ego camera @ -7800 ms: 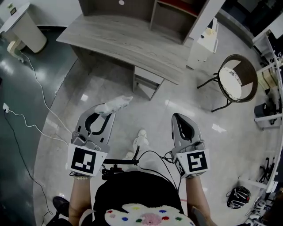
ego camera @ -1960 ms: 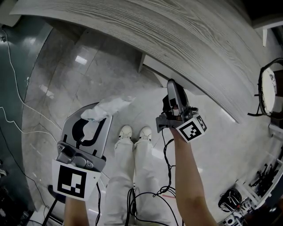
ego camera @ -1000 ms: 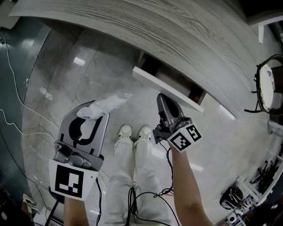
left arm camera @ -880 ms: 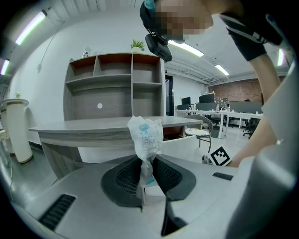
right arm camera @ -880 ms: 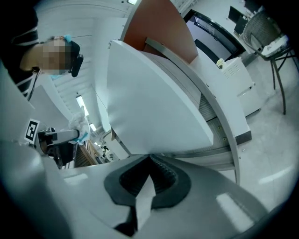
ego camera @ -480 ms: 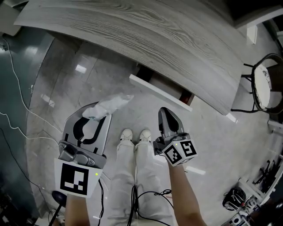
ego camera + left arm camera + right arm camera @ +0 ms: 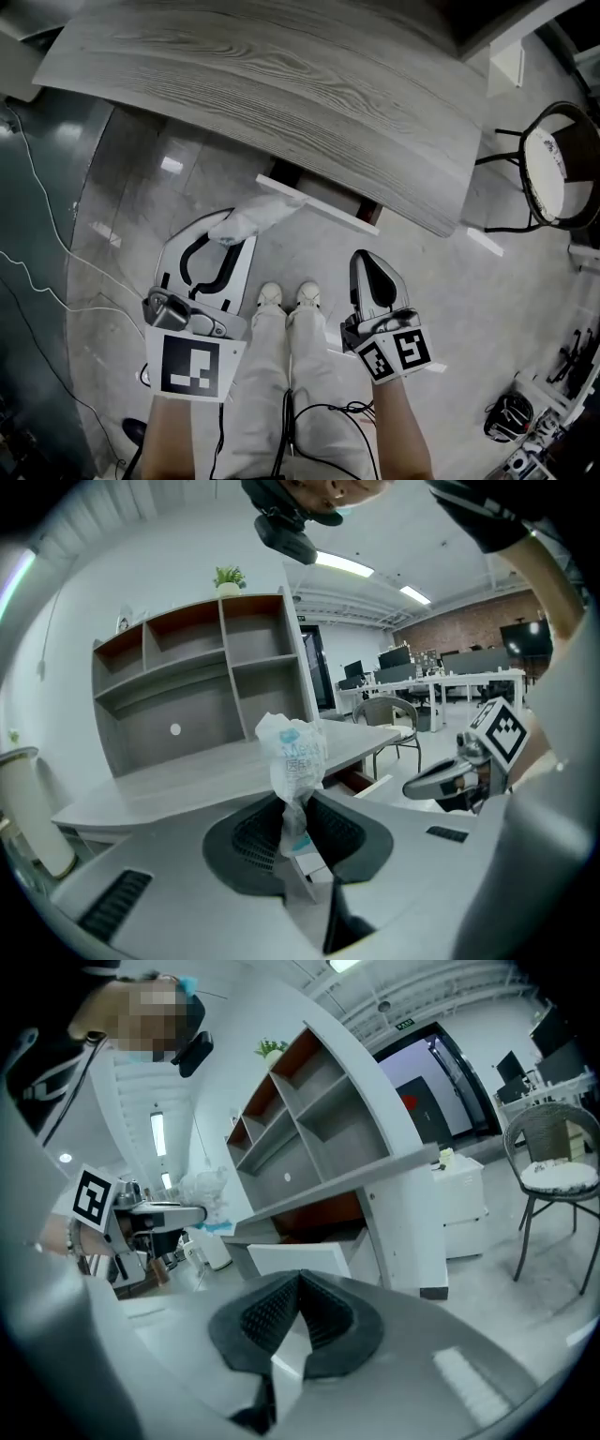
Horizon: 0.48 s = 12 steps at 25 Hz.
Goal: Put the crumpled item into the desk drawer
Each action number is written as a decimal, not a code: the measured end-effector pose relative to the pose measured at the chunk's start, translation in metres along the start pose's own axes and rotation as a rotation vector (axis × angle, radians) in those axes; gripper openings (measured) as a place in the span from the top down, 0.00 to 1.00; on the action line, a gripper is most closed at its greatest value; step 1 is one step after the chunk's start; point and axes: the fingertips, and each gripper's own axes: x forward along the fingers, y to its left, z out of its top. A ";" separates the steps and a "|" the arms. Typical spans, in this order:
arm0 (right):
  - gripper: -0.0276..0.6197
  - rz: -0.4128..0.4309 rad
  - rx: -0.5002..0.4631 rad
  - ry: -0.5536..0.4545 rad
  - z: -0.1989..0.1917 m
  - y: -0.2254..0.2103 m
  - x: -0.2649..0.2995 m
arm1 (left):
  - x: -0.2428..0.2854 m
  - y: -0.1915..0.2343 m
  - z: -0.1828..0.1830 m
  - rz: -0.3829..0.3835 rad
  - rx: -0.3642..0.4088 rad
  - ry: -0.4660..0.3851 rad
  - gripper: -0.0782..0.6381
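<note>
The crumpled item (image 7: pixel 258 215) is a white plastic wrapper with blue print. My left gripper (image 7: pixel 225 234) is shut on its lower end, and the wrapper (image 7: pixel 293 752) stands up out of the jaws. It hangs just in front of the open desk drawer (image 7: pixel 319 200), which sticks out from under the grey wooden desk (image 7: pixel 281 84). My right gripper (image 7: pixel 368 264) is shut and empty, held back from the drawer, to its right and nearer me. In the right gripper view the white drawer front (image 7: pixel 295 1258) lies straight beyond the shut right gripper (image 7: pixel 298 1283).
A round wire chair (image 7: pixel 548 169) stands to the right of the desk, with a white cabinet (image 7: pixel 511 61) behind it. White cables (image 7: pixel 47 234) run over the floor at the left. My feet (image 7: pixel 286 295) are below the drawer. A shelf unit (image 7: pixel 187 667) rises behind the desk.
The drawer, closed two seconds ago, now stands open. My right gripper has drawn back from it toward me. The left gripper has carried the wrapper closer to the drawer front.
</note>
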 end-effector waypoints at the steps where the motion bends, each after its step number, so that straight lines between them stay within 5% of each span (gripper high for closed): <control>1: 0.95 -0.005 -0.010 -0.005 0.008 0.000 -0.005 | 0.003 -0.001 0.003 0.002 0.025 0.006 0.79; 7: 0.95 -0.021 -0.049 -0.044 0.055 0.003 -0.029 | 0.020 -0.015 0.019 0.006 0.195 0.019 0.79; 12: 0.95 -0.028 -0.051 -0.068 0.075 0.005 -0.044 | 0.037 -0.031 0.023 0.013 0.471 0.053 0.79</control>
